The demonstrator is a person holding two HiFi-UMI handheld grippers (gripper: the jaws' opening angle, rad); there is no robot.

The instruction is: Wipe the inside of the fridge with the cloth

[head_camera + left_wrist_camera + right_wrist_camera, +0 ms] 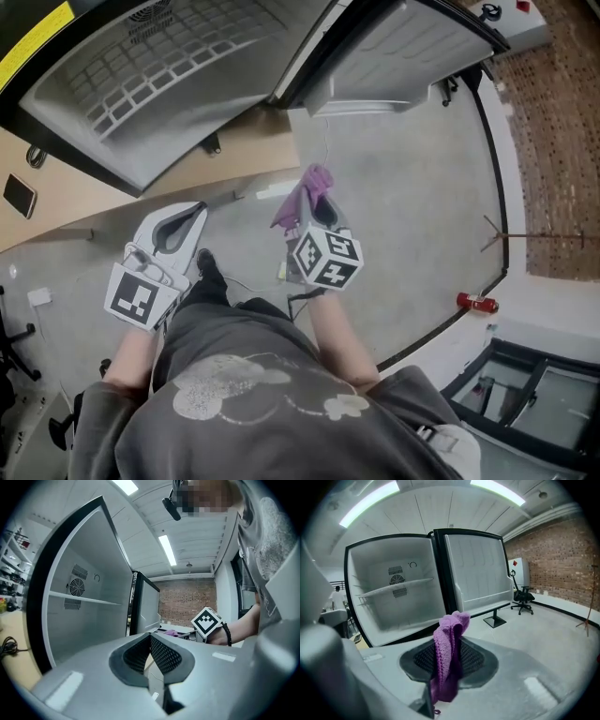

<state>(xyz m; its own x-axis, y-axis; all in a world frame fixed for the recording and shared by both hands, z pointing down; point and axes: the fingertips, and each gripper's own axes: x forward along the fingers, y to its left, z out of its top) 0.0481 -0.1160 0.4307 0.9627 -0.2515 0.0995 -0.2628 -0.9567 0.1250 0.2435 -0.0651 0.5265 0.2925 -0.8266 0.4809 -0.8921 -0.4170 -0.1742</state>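
The fridge (141,84) stands open in front of me, its white inside (393,602) bare except for one shelf (396,588). Its door (478,573) is swung out to the right. My right gripper (452,644) is shut on a purple knitted cloth (447,658), which sticks up past the fingertips. In the head view the cloth (309,192) is held short of the fridge, below the gap between body and door. My left gripper (173,234) is shut and holds nothing, off to the left. From the left gripper (150,637) I see the fridge (79,616) side-on.
A red canister (476,302) lies on the concrete floor at the right. An office chair (524,599) and a thin stand (586,620) are by the brick wall (562,559). A wooden surface (56,206) with a dark phone (19,195) runs under the fridge at the left.
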